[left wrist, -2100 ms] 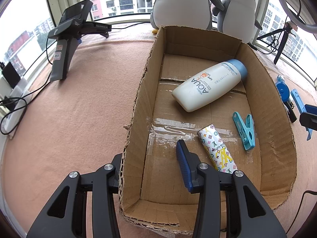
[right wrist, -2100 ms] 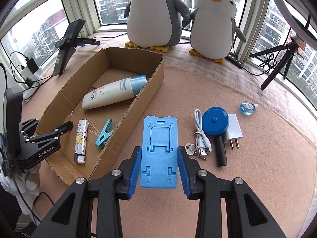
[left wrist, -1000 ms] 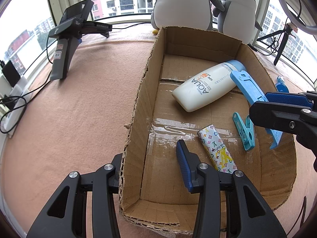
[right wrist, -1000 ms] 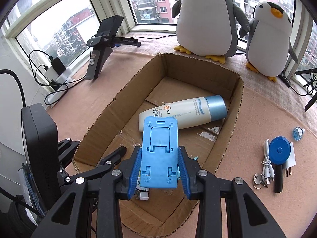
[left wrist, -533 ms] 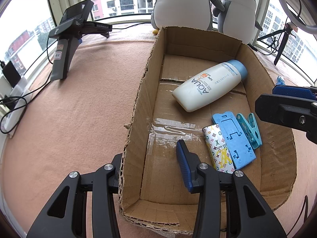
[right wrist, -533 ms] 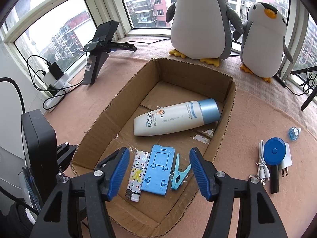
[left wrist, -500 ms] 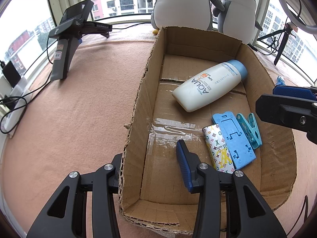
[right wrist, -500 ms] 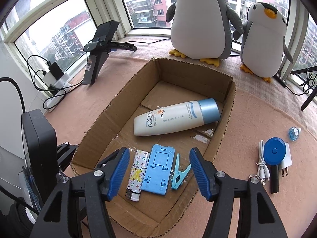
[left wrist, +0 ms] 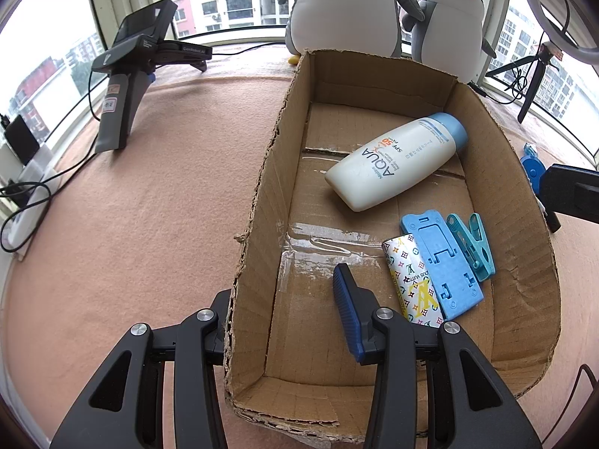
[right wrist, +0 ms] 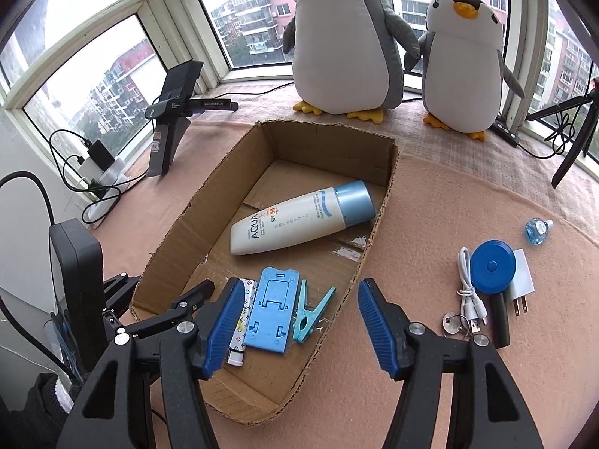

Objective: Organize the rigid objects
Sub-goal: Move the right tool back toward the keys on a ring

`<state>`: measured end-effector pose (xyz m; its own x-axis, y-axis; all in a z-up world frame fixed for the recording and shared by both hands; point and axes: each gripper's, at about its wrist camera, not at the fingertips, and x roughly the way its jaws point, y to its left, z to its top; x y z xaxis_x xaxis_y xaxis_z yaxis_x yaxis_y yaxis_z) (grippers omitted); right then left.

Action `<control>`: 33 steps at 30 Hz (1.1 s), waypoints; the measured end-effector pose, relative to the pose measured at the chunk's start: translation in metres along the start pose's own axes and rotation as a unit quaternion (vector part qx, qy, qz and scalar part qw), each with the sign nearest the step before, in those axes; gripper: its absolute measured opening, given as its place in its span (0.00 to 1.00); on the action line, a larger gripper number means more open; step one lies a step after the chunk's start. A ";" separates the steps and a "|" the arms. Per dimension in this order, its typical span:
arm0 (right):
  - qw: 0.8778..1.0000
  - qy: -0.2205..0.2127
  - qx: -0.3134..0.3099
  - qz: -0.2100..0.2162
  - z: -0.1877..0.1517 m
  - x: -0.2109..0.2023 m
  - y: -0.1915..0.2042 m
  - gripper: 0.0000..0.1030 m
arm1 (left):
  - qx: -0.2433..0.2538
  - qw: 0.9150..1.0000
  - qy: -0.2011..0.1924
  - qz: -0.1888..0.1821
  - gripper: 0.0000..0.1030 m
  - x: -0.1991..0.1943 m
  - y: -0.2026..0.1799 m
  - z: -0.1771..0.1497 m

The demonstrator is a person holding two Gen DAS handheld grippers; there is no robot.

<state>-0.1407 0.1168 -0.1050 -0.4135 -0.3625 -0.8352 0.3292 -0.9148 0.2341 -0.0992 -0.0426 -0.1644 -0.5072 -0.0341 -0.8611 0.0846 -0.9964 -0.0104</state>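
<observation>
The right gripper (right wrist: 295,323) had let go, jaws wide. The blue stand (right wrist: 272,309) now lay in the box (right wrist: 378,224). The left gripper (left wrist: 284,321) straddled its wall, spread.

Blue phone stand (right wrist: 272,309) lies flat in cardboard box (right wrist: 329,138), beside teal clothespin (right wrist: 312,310).

One cardboard box (right wrist: 378,172) sits mid-frame. Inside are four things: one white bottle (right wrist: 299,222), one blue stand (right wrist: 273,308), one teal clip (right wrist: 312,310), one patterned tube (right wrist: 241,327). Two toy penguins (right wrist: 344,37) stand at the top.
</observation>
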 end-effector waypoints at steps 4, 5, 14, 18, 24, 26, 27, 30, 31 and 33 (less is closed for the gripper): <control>1.000 -0.005 0.015 -0.003 -0.009 -0.012 -0.021 0.57 | 0.000 1.000 0.000 0.000 0.40 0.000 0.000 0.000; 1.000 -0.005 0.020 -0.004 -0.012 -0.014 -0.027 0.57 | 0.000 1.000 0.000 0.000 0.40 0.000 0.000 0.000; 0.997 0.013 0.070 -0.020 -0.040 -0.015 -0.083 0.57 | 0.000 1.000 0.000 0.000 0.40 0.000 0.000 0.000; 0.996 0.024 0.080 -0.028 -0.045 -0.008 -0.097 0.57 | 0.000 1.000 0.000 0.000 0.40 0.000 0.000 0.000; 0.995 0.043 0.087 -0.019 -0.047 0.008 -0.105 0.57 | 0.000 1.000 0.000 0.000 0.40 0.000 0.000 0.000; 0.995 0.048 0.091 -0.015 -0.047 0.013 -0.107 0.57 | 0.000 1.000 0.000 0.000 0.40 0.000 0.000 0.000; 0.994 0.051 0.093 -0.015 -0.048 0.015 -0.107 0.57 | 0.000 1.000 0.000 0.000 0.40 0.000 0.000 0.000; 0.993 0.056 0.099 -0.011 -0.048 0.021 -0.111 0.57 | 0.000 1.000 0.000 0.000 0.40 0.000 0.000 0.000; 0.993 0.057 0.102 -0.011 -0.047 0.023 -0.112 0.57 | 0.000 1.000 0.000 0.001 0.40 0.000 0.000 0.000; 0.992 0.059 0.107 -0.009 -0.046 0.026 -0.115 0.54 | 0.000 1.000 0.000 0.001 0.40 0.000 0.000 0.000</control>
<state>-0.1498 0.2203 -0.1769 -0.3107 -0.3338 -0.8900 0.1296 -0.9424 0.3082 -0.0989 -0.0425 -0.1643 -0.5076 -0.0355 -0.8608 0.0851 -0.9963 -0.0091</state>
